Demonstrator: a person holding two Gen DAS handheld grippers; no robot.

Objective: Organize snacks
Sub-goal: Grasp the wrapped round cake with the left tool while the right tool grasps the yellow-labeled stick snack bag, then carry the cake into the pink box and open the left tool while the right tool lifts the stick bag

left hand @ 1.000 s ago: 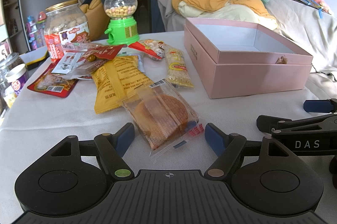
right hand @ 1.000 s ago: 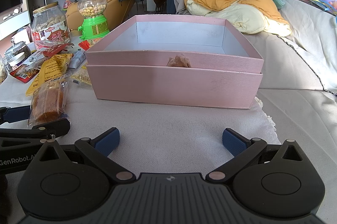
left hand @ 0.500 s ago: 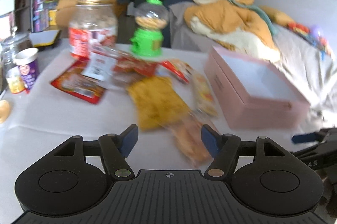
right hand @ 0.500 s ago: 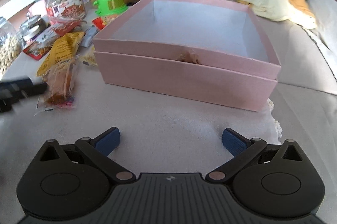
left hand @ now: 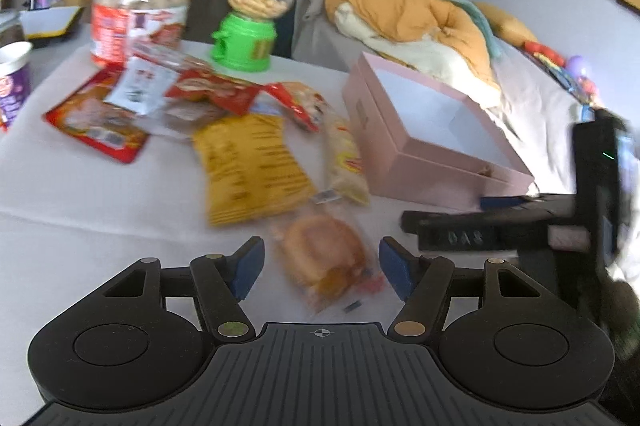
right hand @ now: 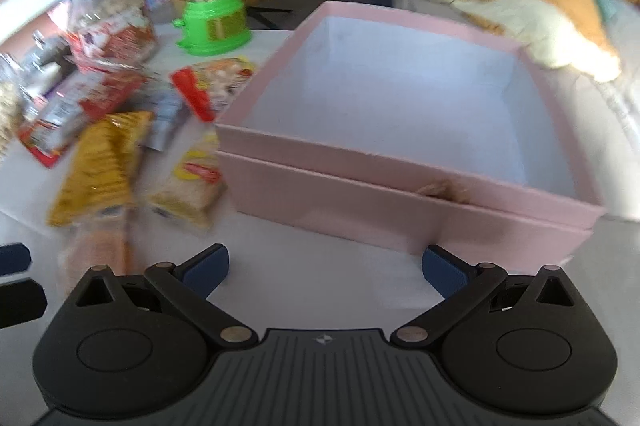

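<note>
Tablecloth point(left hand: 80, 193) view shifted, left hand-held gripper point(left hand: 320, 266) narrower

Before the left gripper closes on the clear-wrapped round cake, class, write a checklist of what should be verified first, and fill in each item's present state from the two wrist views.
1. Clear-wrapped cake lies between the left gripper fingers: ok. The jaws have just been closing, but the pads do not yet press on it.
2. Cake free of the yellow packet: cannot tell; their edges come close and the view is blurred.
3. Pink box open with nothing inside: ok.
4. Right gripper open with nothing between its fingers: ok.
5. Right gripper out of the path to the box: not ok; it sits between cake and box.
</note>
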